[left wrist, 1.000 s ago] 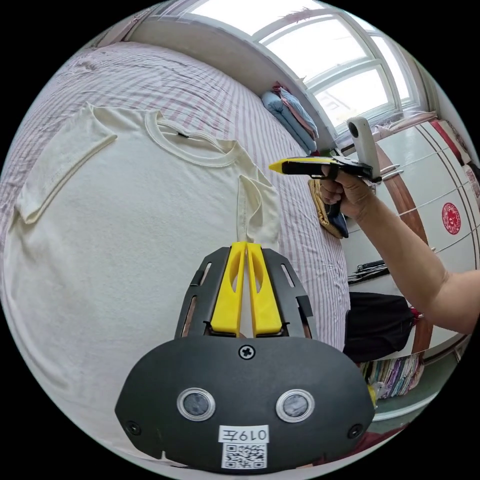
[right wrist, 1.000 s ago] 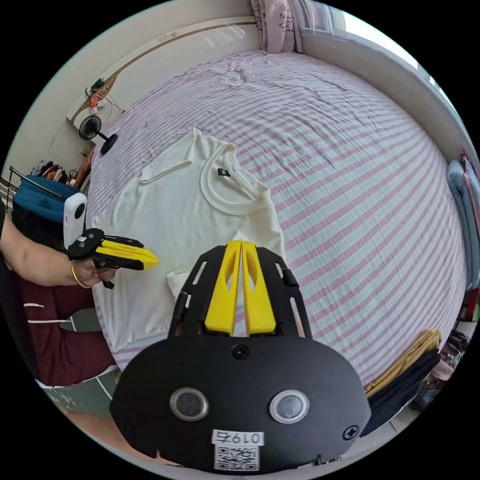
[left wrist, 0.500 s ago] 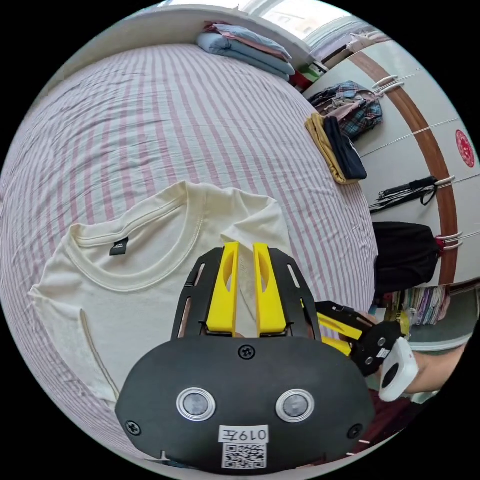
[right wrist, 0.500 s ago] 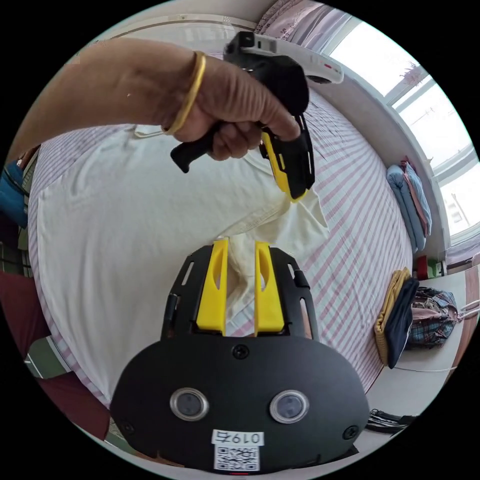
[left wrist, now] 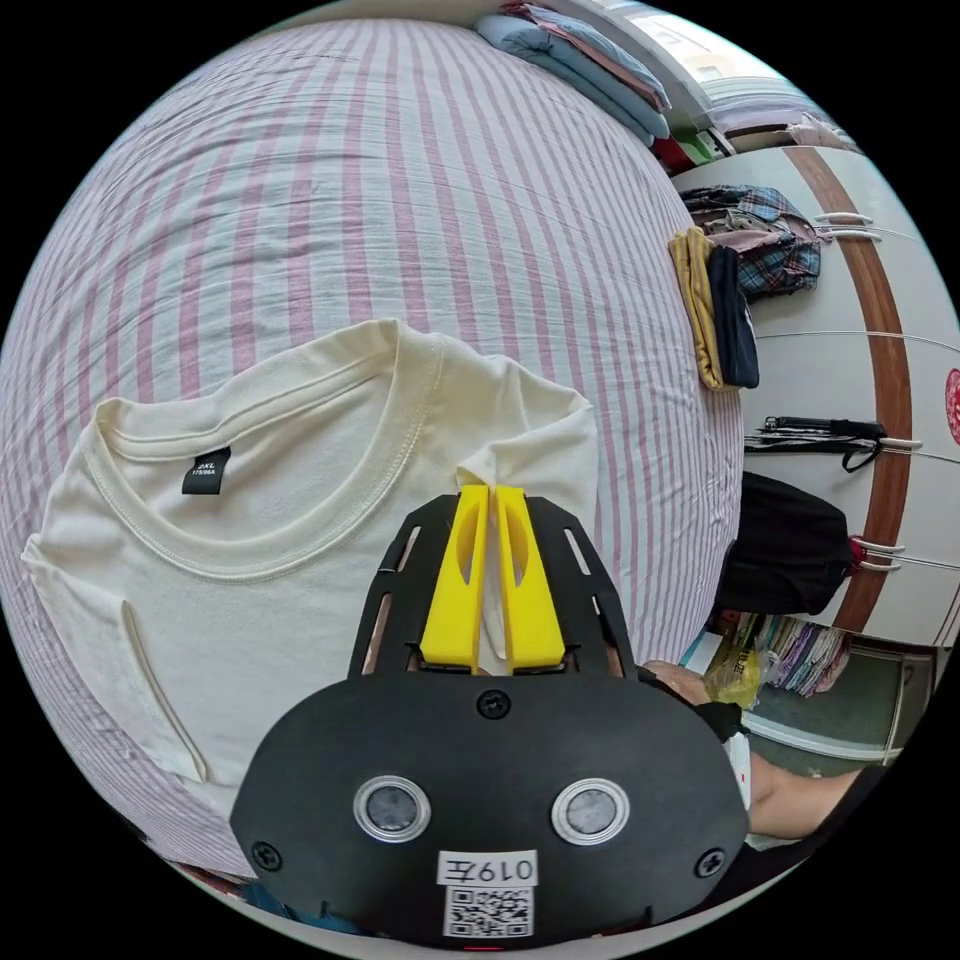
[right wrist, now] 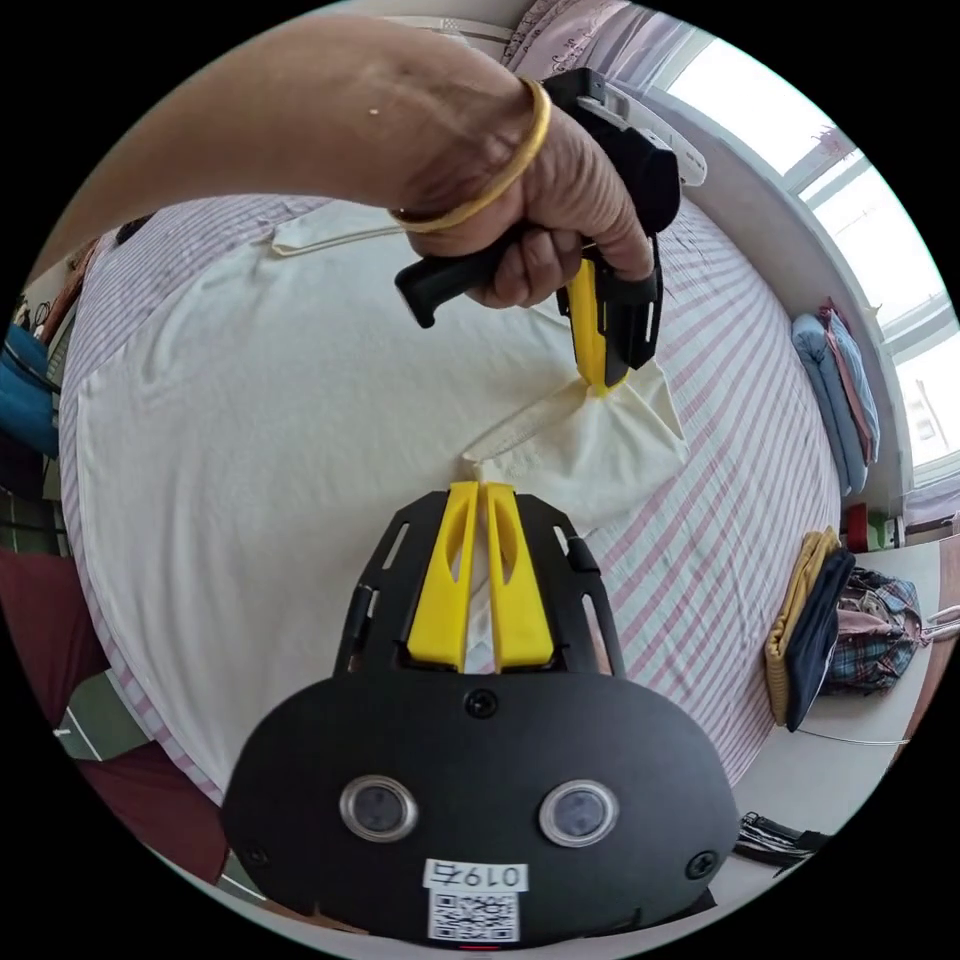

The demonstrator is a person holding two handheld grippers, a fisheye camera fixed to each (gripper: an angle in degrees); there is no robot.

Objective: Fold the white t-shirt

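T-shirt: a cream-white cotton t-shirt (left wrist: 250, 520) lies flat on the bed, lower left of the left gripper view, round collar and black neck tag up; in the right gripper view it covers the left and centre of the frame.
Bed: pink-and-white striped bed sheet (left wrist: 400, 180), spread under the shirt.
Left hand-held gripper: yellow jaws on a black body (left wrist: 492, 488), closed together on the folded sleeve fabric at lower centre of the left gripper view; in the right gripper view it (right wrist: 598, 385) points down at upper centre, pinching the sleeve into a raised peak.
Right hand-held gripper: its yellow jaws (right wrist: 478, 487) closed on the sleeve's hem at centre of the right gripper view.
Hand: a hand (right wrist: 550, 225) with a gold bangle grips the left tool's black handle, upper centre.
Other clothes: a folded blue and pink pile (left wrist: 580, 60) at the top of the left gripper view; a folded mustard and dark stack (left wrist: 715, 305) at right.
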